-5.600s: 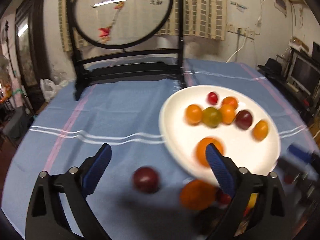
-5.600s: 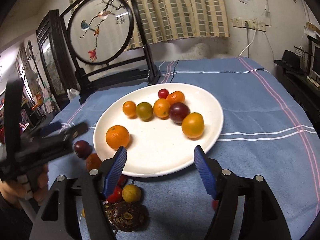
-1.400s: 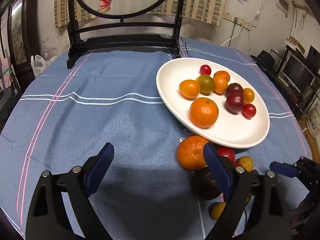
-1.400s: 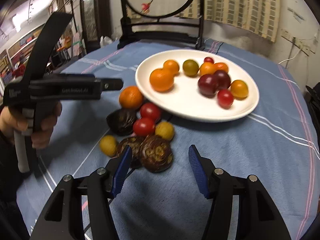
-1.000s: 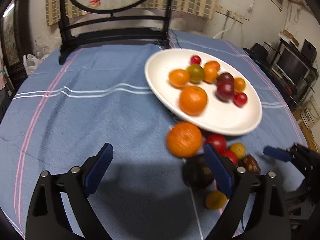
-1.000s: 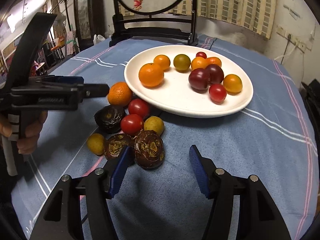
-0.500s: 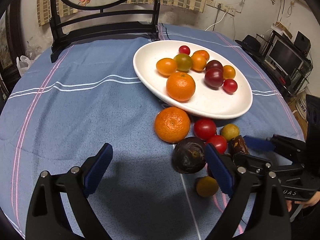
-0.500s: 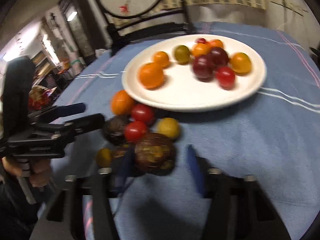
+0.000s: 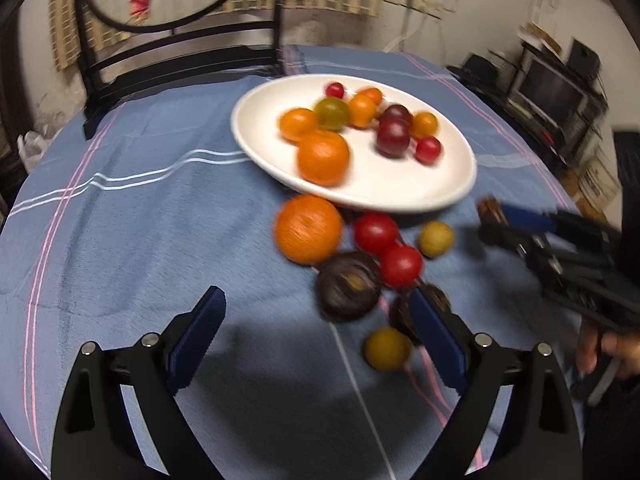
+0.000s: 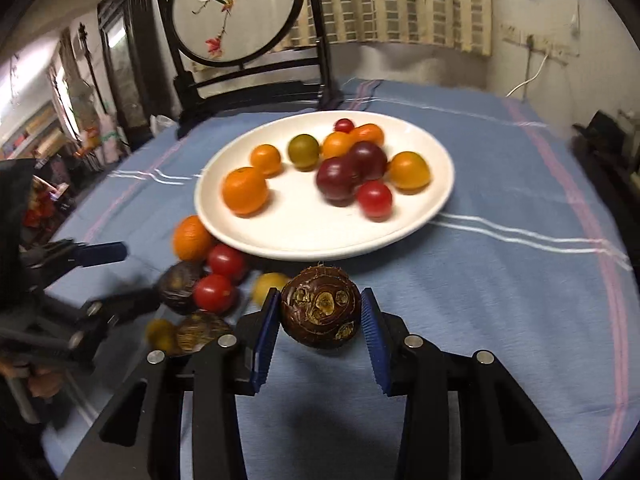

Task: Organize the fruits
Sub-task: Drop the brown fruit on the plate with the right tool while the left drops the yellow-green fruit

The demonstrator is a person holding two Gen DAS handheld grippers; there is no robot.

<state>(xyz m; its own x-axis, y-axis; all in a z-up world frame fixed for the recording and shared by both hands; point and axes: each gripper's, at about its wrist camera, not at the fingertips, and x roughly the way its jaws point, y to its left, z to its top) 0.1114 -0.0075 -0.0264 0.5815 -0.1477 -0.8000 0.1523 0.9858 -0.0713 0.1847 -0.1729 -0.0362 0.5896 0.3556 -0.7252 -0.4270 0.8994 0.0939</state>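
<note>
Before the plate (image 10: 436, 196), right hand-held gripper (image 10: 320, 316) clamps dark fruit (image 10: 320, 306).

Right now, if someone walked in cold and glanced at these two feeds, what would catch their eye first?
First, the right gripper, jaws just closed on a dark brown wrinkled fruit in the foreground. Behind it sits the white plate, loaded with oranges, tomatoes and dark plums. Loose fruit lies on the blue tablecloth before the plate, led by a big orange, while the left gripper hangs open over it.
</note>
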